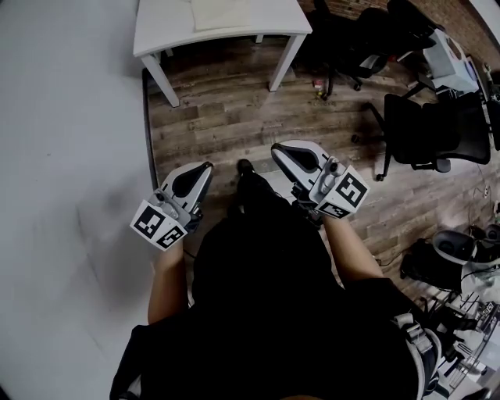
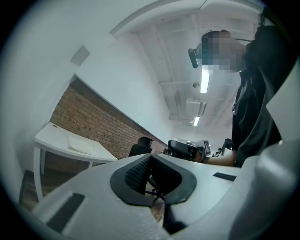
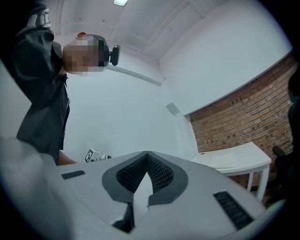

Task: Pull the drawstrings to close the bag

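The left tool (image 1: 205, 169) and the right tool (image 1: 278, 150) are held low, close in front of a person in a black top (image 1: 266, 297). Both are pointed forward, toward the table (image 1: 156, 35). The left tool's jaws are closed tight, and nothing is held between them. The right tool's jaws are closed tight too, and nothing is held there either. The two tools are kept apart, one at each side of the person.

The bag (image 1: 221, 12) is seen lying flat on the white table, well away from both tools. It is pale, and its strings cannot be made out. In the left gripper view the table is seen at the left, with the bag on top, in front of a brick wall (image 2: 89, 119). In the right gripper view the same table is seen at the right.

A wood floor (image 1: 226, 117) is seen between the person and the table. Black chairs (image 1: 437, 129) are seen at the right.
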`<action>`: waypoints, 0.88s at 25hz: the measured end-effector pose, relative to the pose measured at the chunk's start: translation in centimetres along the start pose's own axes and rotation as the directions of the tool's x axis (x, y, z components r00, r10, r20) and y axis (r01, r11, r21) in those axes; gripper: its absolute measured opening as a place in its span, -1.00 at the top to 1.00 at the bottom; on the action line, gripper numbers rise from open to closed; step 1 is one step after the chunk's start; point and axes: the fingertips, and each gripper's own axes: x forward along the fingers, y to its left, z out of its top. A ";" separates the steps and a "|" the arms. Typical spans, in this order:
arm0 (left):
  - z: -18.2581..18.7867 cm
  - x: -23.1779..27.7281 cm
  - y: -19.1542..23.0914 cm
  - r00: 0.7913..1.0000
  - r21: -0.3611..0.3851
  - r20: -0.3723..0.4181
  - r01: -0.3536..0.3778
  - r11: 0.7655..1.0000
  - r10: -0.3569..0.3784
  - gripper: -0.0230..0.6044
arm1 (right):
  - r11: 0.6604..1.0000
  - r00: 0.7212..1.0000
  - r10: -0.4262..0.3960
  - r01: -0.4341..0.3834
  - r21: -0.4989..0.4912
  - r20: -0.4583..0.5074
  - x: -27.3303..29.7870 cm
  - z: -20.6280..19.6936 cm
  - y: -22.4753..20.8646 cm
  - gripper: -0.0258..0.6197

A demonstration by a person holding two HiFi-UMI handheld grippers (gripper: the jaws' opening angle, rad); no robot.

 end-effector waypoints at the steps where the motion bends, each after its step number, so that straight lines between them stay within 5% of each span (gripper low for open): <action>1: 0.0 -0.2 0.5 1.000 -0.004 0.004 -0.010 1.000 0.010 0.88 | 1.000 1.000 0.001 -0.001 -0.002 -0.001 0.4 -0.2 -0.2 0.90; 10: 0.1 -0.1 4.6 0.997 -0.012 0.003 -0.081 0.997 0.081 0.88 | 1.000 1.000 0.022 -0.022 0.014 -0.013 4.1 -0.9 -3.5 0.90; 16: 0.7 2.4 9.0 0.995 0.004 -0.033 -0.098 0.995 0.098 0.88 | 0.994 0.994 -0.103 0.102 0.033 0.043 6.1 -0.8 -10.7 0.90; 22: 3.2 7.4 14.0 0.992 0.044 -0.076 -0.100 0.994 0.103 0.88 | 0.992 0.990 -0.119 0.115 0.048 0.073 8.4 0.4 -18.1 0.90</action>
